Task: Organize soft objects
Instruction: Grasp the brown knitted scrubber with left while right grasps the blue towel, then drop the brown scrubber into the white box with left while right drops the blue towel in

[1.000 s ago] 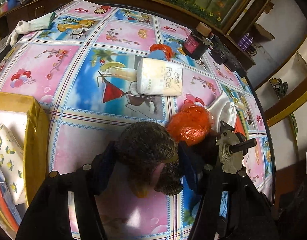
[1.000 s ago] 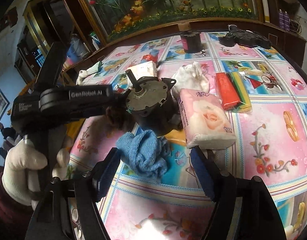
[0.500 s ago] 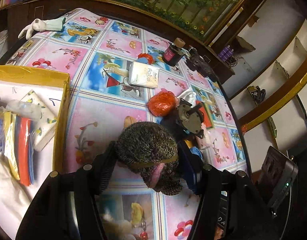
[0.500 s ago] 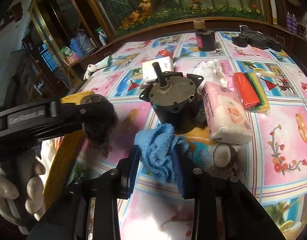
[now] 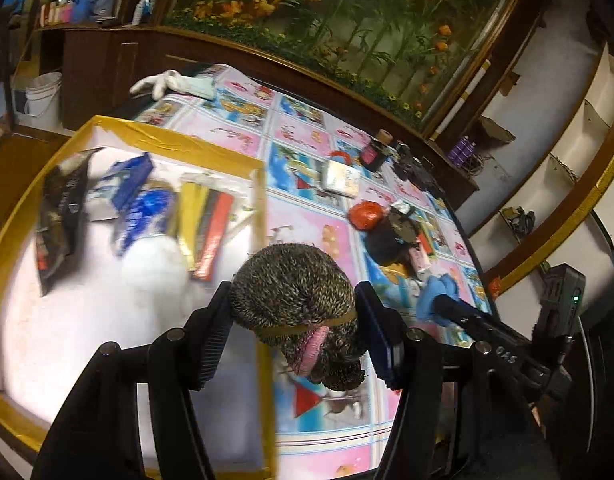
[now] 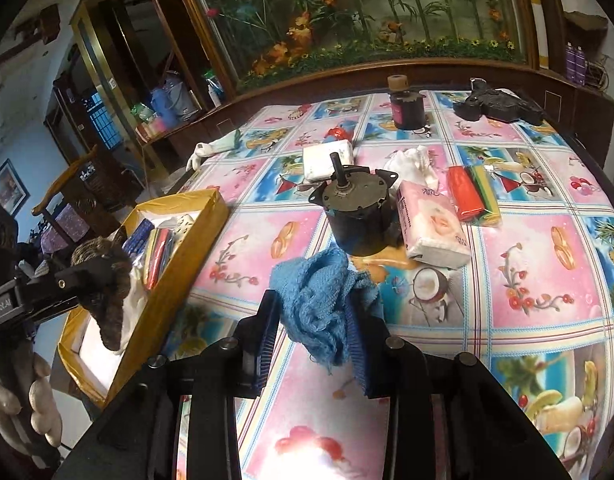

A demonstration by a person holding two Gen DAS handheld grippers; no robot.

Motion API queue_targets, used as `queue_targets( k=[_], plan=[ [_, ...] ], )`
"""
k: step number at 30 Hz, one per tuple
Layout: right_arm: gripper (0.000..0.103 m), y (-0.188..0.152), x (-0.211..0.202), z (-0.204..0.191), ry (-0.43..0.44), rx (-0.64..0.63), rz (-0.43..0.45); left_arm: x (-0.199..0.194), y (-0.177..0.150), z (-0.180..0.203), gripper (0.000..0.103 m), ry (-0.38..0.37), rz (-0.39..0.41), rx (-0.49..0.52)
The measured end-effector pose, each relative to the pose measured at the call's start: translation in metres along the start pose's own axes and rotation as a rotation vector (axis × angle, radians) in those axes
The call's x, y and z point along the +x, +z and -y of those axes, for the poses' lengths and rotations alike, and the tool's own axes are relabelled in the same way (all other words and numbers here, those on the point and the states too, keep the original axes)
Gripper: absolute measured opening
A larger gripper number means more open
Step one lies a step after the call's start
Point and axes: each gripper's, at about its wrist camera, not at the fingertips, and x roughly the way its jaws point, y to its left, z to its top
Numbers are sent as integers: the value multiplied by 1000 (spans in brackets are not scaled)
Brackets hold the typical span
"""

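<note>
Sorting underway: left gripper (image 5: 293, 334) clamps the brown spiky plush toy (image 5: 293, 300) above the yellow-rimmed box's (image 5: 263, 204) near right edge; right gripper (image 6: 313, 330) pinches the crumpled blue cloth (image 6: 315, 292) over the table; next, release inside the box

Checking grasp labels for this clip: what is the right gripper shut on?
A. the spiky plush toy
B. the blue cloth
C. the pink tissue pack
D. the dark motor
B: in the right wrist view the right gripper pinches the blue cloth between its pads, lifted off the tablecloth.
</note>
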Motion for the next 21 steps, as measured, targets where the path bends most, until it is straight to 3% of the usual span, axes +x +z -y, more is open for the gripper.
queue_targets(
  k=[4, 9, 19, 21],
  plan=[
    [32, -2, -15, -11, 17, -22, 6, -16, -6, -42, 59, 101, 21, -70],
    [32, 1, -20, -32, 66, -43, 0, -14, -10, -76, 59, 199, -13, -101],
    [32, 12, 13, -99, 132, -134, -78, 17, 5, -113, 60, 366, -80, -91],
    [32, 13, 22, -113, 136, -154, -95, 19, 8, -122, 60, 366, -81, -112]
  ],
)
